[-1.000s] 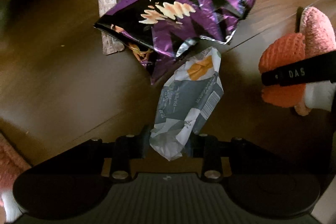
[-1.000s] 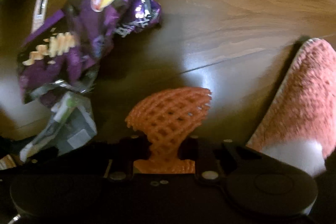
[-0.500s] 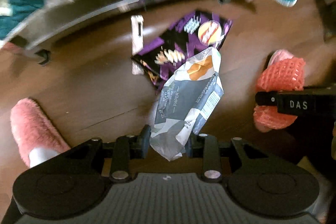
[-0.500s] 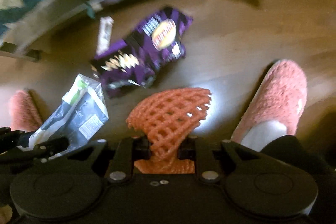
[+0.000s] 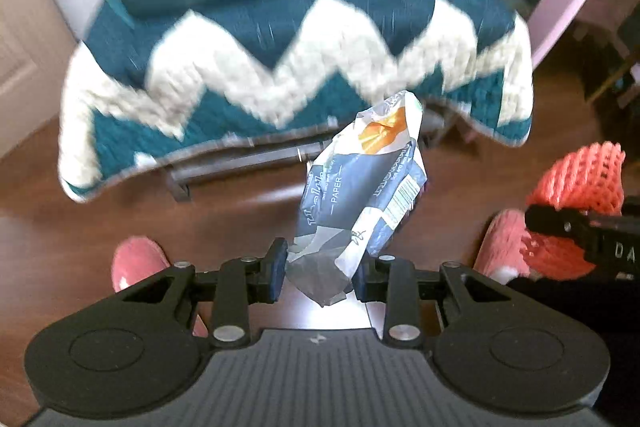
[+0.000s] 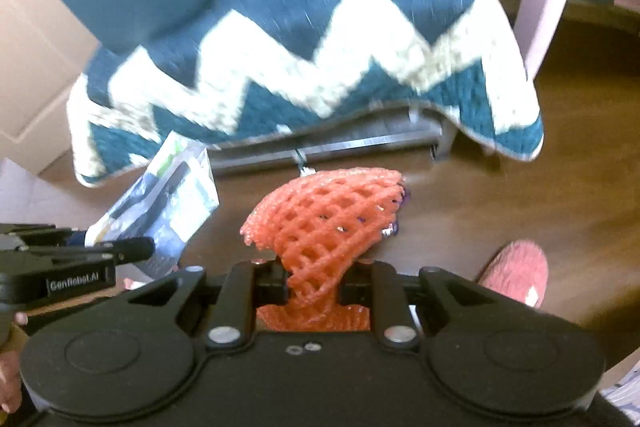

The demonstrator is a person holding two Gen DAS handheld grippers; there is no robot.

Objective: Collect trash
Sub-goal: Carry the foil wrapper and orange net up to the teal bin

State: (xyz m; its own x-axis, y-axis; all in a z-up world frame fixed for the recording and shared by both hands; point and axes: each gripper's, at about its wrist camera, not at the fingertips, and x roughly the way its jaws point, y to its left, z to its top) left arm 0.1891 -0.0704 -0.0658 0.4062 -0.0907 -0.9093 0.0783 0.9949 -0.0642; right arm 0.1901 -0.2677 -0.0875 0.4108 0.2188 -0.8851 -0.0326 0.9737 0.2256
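Left wrist view: a crumpled paper wrapper (image 5: 360, 203), grey-blue and white with an orange patch, is clamped by its lower end between the fingers of the left gripper (image 5: 320, 277). The wrapper stands up and leans right, at frame centre, clear of the wooden floor (image 5: 240, 227). A knitted teal blanket (image 5: 280, 67) with a cream zigzag is draped across the upper half. Pink fuzzy slippers (image 5: 136, 259) are seen at lower left and lower right. At the right edge an orange foam net (image 5: 580, 179) is seen.

Right wrist view: the orange foam net (image 6: 328, 219), an open lattice, is pinched at its narrow waist by the right gripper (image 6: 314, 285) and flares upward at centre. The paper wrapper (image 6: 168, 199) is seen at left, near the net but apart from it. Bare wooden floor (image 6: 520, 195) lies open at right, bounded above by the blanket (image 6: 320, 47) hem.
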